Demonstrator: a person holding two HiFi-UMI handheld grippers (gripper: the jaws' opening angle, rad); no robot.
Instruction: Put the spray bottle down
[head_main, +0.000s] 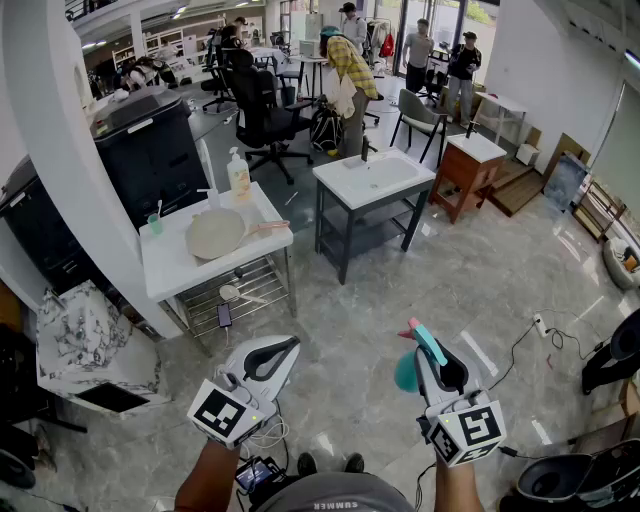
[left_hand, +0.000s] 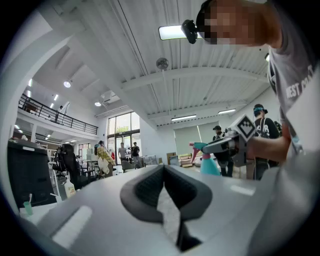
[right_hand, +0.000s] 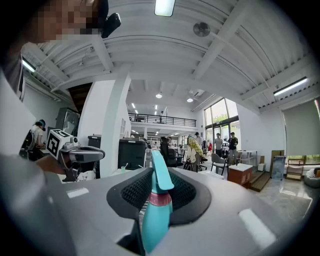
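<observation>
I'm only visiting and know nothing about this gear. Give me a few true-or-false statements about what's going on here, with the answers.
1. The right gripper holds a teal spray bottle. True.
2. The left gripper also holds something. False: it is shut, with nothing between its jaws.
3. A pump bottle stands on the white table. True.
4. The spray bottle already stands on that table. False: it is held up in the right gripper, well away from the table.
</observation>
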